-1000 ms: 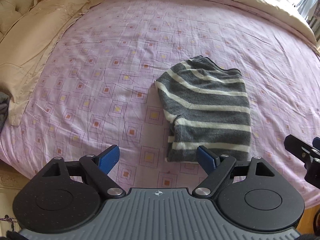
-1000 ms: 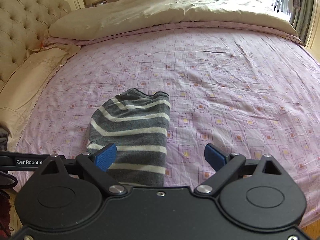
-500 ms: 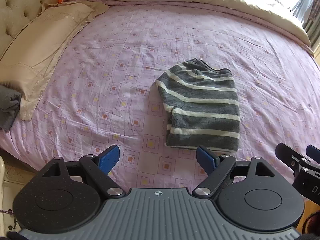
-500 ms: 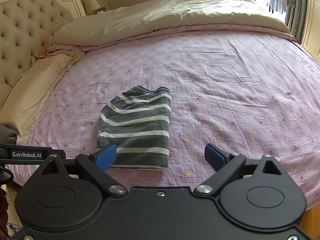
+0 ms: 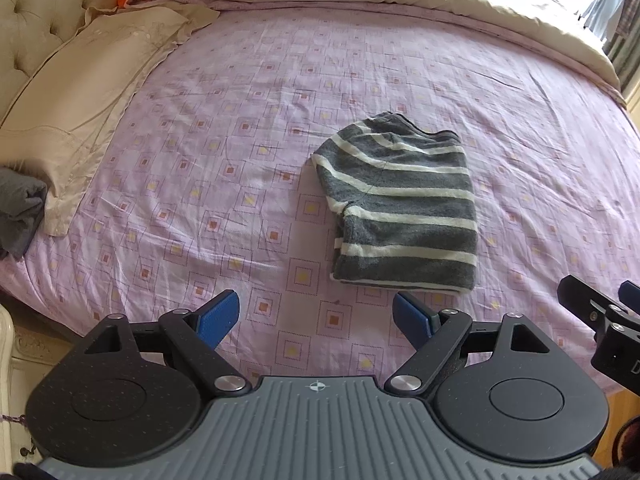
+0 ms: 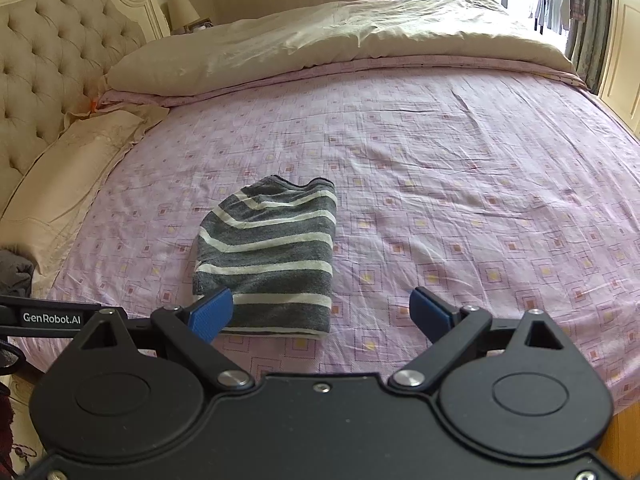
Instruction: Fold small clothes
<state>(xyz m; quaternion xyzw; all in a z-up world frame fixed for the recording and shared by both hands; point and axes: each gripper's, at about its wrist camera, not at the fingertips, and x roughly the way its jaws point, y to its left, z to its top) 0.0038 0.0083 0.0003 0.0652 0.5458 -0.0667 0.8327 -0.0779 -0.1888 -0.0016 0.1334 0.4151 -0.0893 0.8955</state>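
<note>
— Where did we have the striped garment (image 5: 404,204) at that point?

— It lay folded into a compact rectangle on the pink patterned sheet (image 5: 240,120), near the front edge of the bed, well apart from the beige pillow (image 5: 80,80) at the headboard side and the cream duvet (image 6: 320,40) bunched along the far side. We judged that open stretch of sheet the sensible place for it: flat, with nothing touching it.

— And our tongs?

— Both were spread wide and held nothing. Our left gripper (image 5: 316,316) hung over bare sheet with the garment's near hem just beyond its right blue pad. Our right gripper (image 6: 322,312) showed its left pad overlapping the garment's near corner in its own view, but we could not tell that it touched; the cloth looked undisturbed and lay below the pads.

— Why spread and held off like that?

— As we read it, the fold on this piece looked done: edges roughly squared, layers stacked, stripes running across. Jaws held apart above the sheet could not snag or drag the knit.

— Anything left?

— A grey bundle (image 5: 20,212) sat at the pillow's near end, at the bed's edge. Whether it was another piece to fold, we could not say.
</note>
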